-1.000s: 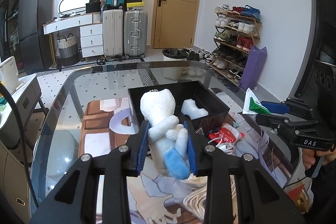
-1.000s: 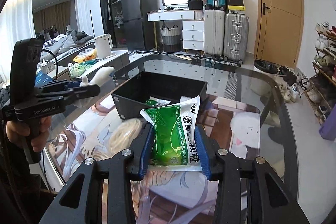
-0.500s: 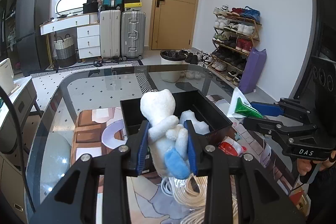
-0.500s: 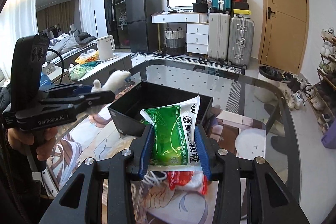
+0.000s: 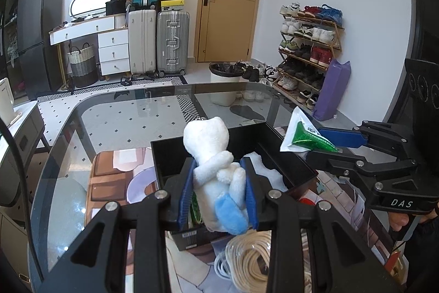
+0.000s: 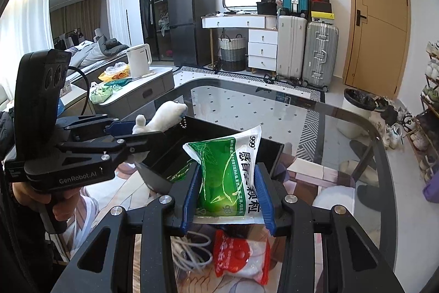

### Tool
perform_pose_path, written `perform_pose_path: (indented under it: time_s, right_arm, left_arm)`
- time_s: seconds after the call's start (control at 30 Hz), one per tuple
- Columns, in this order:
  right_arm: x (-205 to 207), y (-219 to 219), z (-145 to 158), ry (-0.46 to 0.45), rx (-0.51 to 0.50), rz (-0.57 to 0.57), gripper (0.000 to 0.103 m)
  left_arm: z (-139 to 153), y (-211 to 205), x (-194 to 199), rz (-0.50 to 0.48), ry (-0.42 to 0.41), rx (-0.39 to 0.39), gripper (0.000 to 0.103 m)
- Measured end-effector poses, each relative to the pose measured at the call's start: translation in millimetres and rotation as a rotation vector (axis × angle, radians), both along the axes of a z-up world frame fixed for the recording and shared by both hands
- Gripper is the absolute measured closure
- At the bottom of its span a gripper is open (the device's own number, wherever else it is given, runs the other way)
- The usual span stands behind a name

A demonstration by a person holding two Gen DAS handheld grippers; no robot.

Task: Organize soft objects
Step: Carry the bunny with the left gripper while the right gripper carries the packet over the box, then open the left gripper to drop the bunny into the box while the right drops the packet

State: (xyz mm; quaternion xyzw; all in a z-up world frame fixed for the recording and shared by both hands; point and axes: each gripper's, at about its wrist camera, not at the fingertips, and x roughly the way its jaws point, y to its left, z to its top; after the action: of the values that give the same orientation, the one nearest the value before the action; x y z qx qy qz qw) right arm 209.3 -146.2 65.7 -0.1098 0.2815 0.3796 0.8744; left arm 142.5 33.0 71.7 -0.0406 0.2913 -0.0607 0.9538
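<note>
My left gripper (image 5: 218, 192) is shut on a white plush toy with a blue foot (image 5: 214, 169), held over the near part of the black bin (image 5: 285, 164). In the right wrist view that gripper (image 6: 137, 132) and the plush toy (image 6: 167, 114) show above the black bin's (image 6: 270, 153) left rim. My right gripper (image 6: 227, 195) is shut on a green and white soft packet (image 6: 230, 169), just before the bin's near wall. From the left wrist view, the right gripper (image 5: 322, 142) holds the packet (image 5: 304, 136) over the bin's right rim. A white soft item (image 5: 263, 169) lies inside the bin.
The bin stands on a glass table (image 5: 123, 122) over a patterned mat. A red and white packet (image 6: 241, 257) and white cable (image 6: 192, 251) lie near me; a coiled cream rope (image 5: 252, 262) lies beside them. A person's hand (image 6: 59, 199) grips the left handle.
Both grippers have advanced toward the black bin with their loads. The plush toy now hangs over the bin's interior and the green packet has come up to its rim.
</note>
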Motion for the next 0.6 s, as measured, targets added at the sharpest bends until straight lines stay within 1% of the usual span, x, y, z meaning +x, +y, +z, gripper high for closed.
perform_pose_path:
  time_s: [0.27, 0.4, 0.47, 0.6]
  right_arm:
    - [19, 13, -11, 0.029, 0.002, 0.013, 0.063]
    - [26, 19, -17, 0.040, -0.003, 0.019, 0.063]
    - [31, 21, -20, 0.040, -0.013, 0.019, 0.063]
    - [37, 28, -28, 0.048, -0.033, 0.017, 0.063]
  left_arm:
    - [-6, 3, 18, 0.003, 0.021, -0.001, 0.071]
    - [-8, 2, 24, 0.001, 0.023, 0.016, 0.071]
    - [-11, 0, 28, 0.004, 0.028, 0.026, 0.071]
    - [-15, -1, 34, 0.004, 0.040, 0.020, 0.071]
